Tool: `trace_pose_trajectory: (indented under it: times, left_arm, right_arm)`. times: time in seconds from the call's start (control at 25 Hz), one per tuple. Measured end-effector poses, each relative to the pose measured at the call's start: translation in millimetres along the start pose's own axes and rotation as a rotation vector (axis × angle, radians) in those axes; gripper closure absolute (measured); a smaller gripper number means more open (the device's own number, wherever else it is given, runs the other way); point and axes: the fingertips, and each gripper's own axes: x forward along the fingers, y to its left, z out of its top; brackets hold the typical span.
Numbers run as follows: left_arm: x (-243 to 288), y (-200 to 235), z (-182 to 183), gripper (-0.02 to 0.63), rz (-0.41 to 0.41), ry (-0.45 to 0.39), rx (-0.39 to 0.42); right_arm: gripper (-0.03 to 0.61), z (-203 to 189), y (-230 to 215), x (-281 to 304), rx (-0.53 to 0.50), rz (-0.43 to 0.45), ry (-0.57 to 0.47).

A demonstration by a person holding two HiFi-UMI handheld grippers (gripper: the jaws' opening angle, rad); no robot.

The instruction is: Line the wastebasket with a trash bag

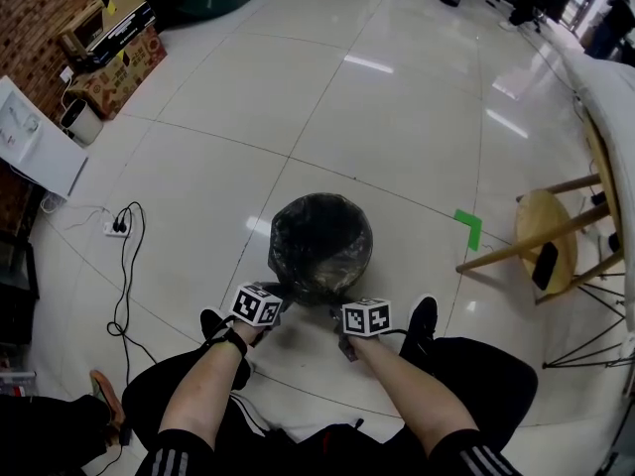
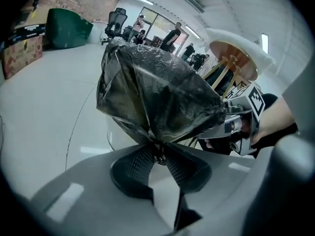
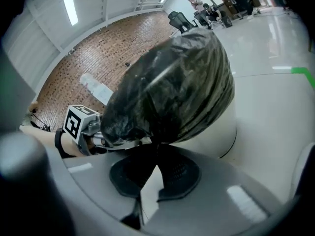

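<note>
The left gripper (image 2: pixel 158 155) and right gripper (image 3: pixel 156 151) are each pinching the thin, limp, slippery black trash bag (image 1: pixel 319 238); its bunched rim is probably offering the surest hold.

Wastebasket (image 3: pixel 214 132) overhead, close from both sides

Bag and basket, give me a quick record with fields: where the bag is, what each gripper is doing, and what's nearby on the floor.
bag: black, draped over the basket's top
basket: white, upright
left gripper: shut on bag's near edge
right gripper: shut on bag's near edge
nearby, head view: stool and green tape at right; power strip at left
</note>
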Motion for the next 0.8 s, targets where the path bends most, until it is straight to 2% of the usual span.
trace_pose_trajectory:
  times: [0.24,0.32,0.4,0.64,0.8]
  left_arm:
    - [21,8,-15,0.543,0.027,0.043,0.005]
    - [23,12,-17,0.543,0.036,0.053,0.008]
    - [23,15,-16,0.541,0.039,0.048,-0.002]
    - [16,14,-14,0.5,0.028,0.03,-0.019]
    - [9,12,-20,0.451,0.027,0.046,-0.024]
  right_arm:
    - [0.557,-9,-22,15,-0.035,-0.022,0.038]
    - [0.484,-13,-21,14,-0.054,-0.005,0.056]
    - [0.443,-16,-17,9,-0.093,0.018,0.08]
    - [0.416,-22,-2,-35,-0.228,0.042,0.218]
    - [0.4,-3,10,-79,-0.299,0.016,0.259]
